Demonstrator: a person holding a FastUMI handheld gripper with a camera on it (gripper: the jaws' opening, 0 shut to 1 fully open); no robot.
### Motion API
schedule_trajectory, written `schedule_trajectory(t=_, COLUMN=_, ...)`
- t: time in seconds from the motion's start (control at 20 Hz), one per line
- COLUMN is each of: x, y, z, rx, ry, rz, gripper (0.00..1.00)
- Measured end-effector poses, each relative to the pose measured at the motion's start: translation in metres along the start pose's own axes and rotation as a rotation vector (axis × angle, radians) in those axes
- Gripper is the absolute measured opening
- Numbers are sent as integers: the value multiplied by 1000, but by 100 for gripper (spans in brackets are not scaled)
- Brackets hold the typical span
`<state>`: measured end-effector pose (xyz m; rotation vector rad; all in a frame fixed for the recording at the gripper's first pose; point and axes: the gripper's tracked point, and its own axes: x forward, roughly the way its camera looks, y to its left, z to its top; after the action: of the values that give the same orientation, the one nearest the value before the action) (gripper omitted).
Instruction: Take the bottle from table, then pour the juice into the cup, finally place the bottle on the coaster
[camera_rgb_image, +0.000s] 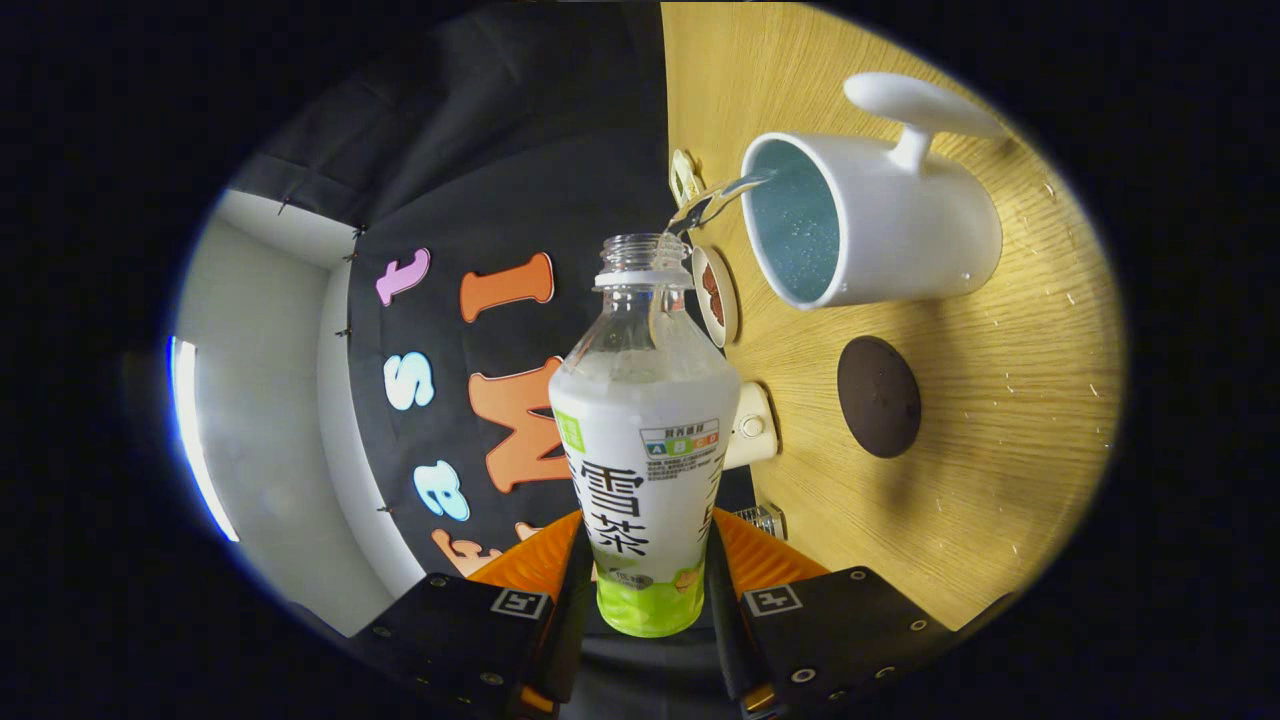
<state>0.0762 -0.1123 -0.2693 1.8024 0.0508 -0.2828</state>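
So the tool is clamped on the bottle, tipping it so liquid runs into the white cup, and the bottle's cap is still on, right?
Not quite. In the gripper view the bottle has no cap: its threaded neck is open and a clear stream leaves it. The rest holds: the tool is clamped on the bottle, tipping it so liquid runs into the white cup.

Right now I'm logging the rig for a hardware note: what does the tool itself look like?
The tool has two black fingers with orange ribbed panels behind them. Each sits on a black block with silver screws and a small square black-and-white marker.
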Motion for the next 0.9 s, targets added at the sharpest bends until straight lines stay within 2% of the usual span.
schedule_trajectory(t=0.9, x=-7, y=13, z=9, rx=94, ry=-27, rz=3, gripper=56)
